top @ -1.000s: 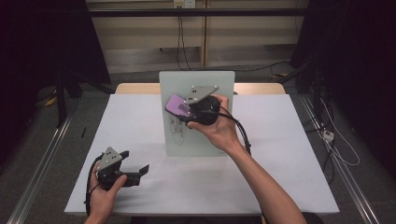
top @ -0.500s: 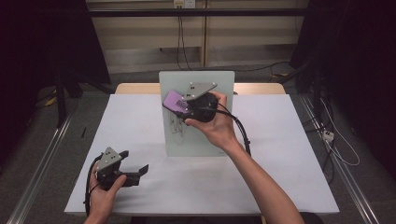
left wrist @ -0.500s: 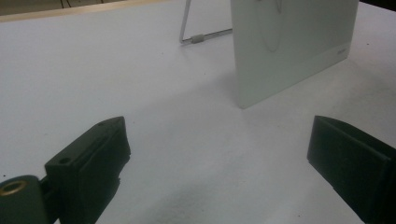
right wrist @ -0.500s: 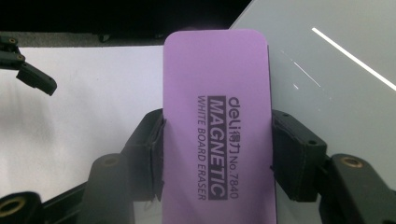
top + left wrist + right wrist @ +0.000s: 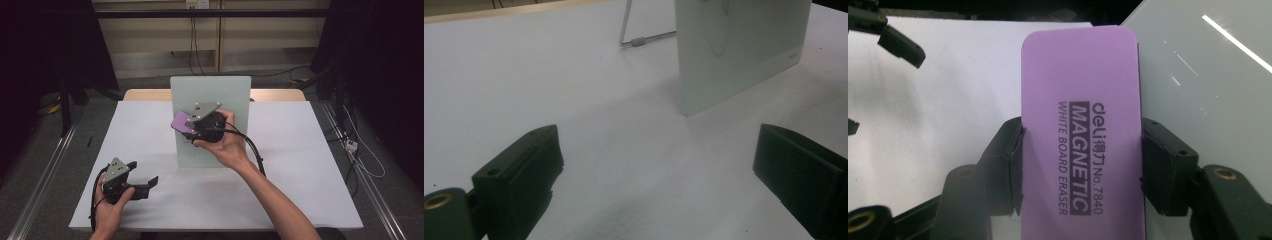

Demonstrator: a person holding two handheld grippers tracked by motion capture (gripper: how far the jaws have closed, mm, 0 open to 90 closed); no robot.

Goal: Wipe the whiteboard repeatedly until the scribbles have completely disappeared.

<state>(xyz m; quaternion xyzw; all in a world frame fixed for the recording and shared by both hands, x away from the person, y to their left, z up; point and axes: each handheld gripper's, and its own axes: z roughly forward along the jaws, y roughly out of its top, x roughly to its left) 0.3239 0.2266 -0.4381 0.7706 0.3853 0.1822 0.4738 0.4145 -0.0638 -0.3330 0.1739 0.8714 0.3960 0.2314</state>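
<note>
Right jaws: clamped on the long sides of the purple whiteboard eraser, one black pad pressed to each edge in the right gripper view.
Right gripper: held up against the front face of the whiteboard, toward the board's left half, with the grey three-cornered plate on top.
Eraser: printed face reads "deli MAGNETIC WHITE BOARD ERASER No.7840"; it sticks out past the pads, and in the high view its outer end lies near the board's left edge. Whether the underside touches the board cannot be told.
Right hand: wrapped round the gripper body in front of the board's lower half; a black cable loops off beside the wrist.
Left jaws: spread wide with nothing between them, bare white table cover showing in the gap in the left gripper view.
Left gripper: low over the table, well to the left of the board and nearer the person, jaws aimed toward the board's lower corner.
Left hand: gripping the body from below, near the table's front edge.
Whiteboard: stands upright at the middle of the white table, propped from behind by a wire stand.
</note>
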